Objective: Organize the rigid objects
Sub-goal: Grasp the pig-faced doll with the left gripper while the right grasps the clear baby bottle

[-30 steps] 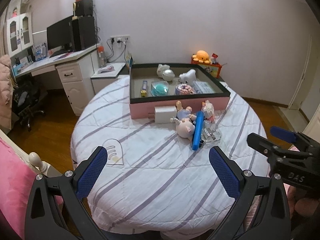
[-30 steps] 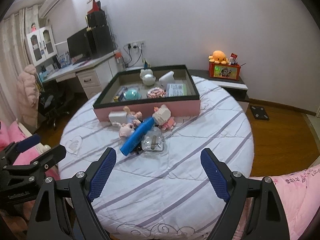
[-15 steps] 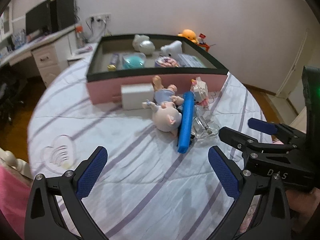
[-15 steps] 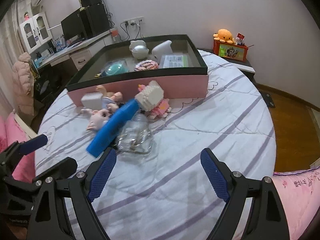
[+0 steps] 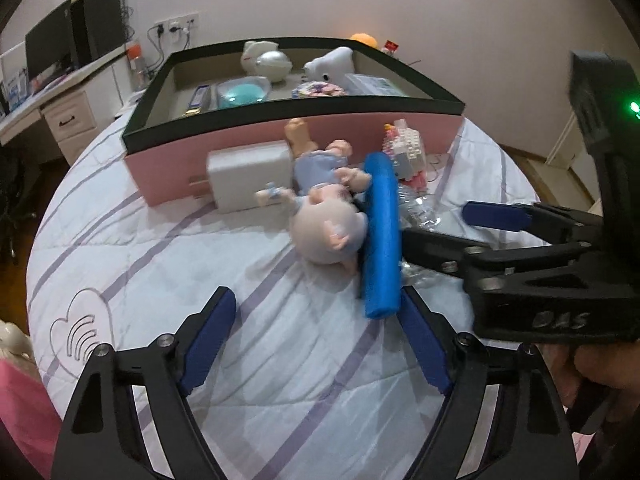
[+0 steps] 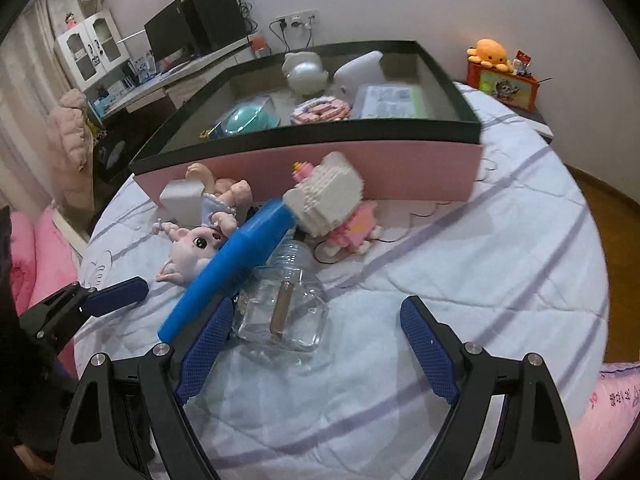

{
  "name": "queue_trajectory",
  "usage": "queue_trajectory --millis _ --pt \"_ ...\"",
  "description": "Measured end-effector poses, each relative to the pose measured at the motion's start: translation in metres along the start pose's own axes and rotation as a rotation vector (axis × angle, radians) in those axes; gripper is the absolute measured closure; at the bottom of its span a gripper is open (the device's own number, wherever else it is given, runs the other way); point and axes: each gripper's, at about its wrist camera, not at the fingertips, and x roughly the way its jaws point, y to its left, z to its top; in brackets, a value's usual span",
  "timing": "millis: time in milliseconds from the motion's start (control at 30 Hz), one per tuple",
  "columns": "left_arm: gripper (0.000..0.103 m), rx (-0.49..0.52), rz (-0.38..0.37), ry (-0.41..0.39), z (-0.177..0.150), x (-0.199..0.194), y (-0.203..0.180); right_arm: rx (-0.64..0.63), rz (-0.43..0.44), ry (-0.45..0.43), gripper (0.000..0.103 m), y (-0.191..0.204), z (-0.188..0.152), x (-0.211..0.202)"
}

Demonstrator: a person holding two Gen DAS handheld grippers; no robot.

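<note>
**Meanwhile, both grippers were angled down over the toy pile**

Nearest the tongs, a blue cylinder was seen lying slantwise across the pile, its near end just beside the left gripper, whose jaws were closing with only quilt between them and nothing pinched. The right gripper was tilted down over a clear glass bottle; its jaws, spread wide but closing slightly, were set about the bottle's near end, one pad close to the glass, and no pressing could be made out. A hand was partly seen under that gripper in the left view.

Against the cylinder, a pale pig-like doll in blue clothes was laid on its back, with a white charger block beside it and a white-and-pink brick figure on the other side. All were gathered before the pink wall of a black-rimmed box, in which a teal dome, a white orb and other small items were already held.

Everything was set on a round bed under a white quilt with purple stripes. Beyond it, a desk with a monitor was placed against the wall.
</note>
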Motion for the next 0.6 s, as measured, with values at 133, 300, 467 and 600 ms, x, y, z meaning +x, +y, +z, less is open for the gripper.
queue_trajectory --millis 133,300,467,600 --pt "0.020 0.014 -0.007 0.008 0.005 0.006 -0.008 -0.021 -0.015 0.006 0.035 0.006 0.002 0.005" --pt "0.020 0.006 -0.028 0.008 0.011 0.012 -0.015 -0.037 -0.038 -0.008 0.063 -0.004 -0.003 -0.001" --pt "0.024 -0.001 -0.031 0.011 0.015 0.017 -0.021 -0.062 -0.025 -0.031 0.062 -0.012 -0.005 -0.009" --pt "0.033 -0.023 -0.037 0.016 0.018 0.020 -0.021 -0.102 0.000 -0.031 0.062 -0.009 0.002 -0.004"
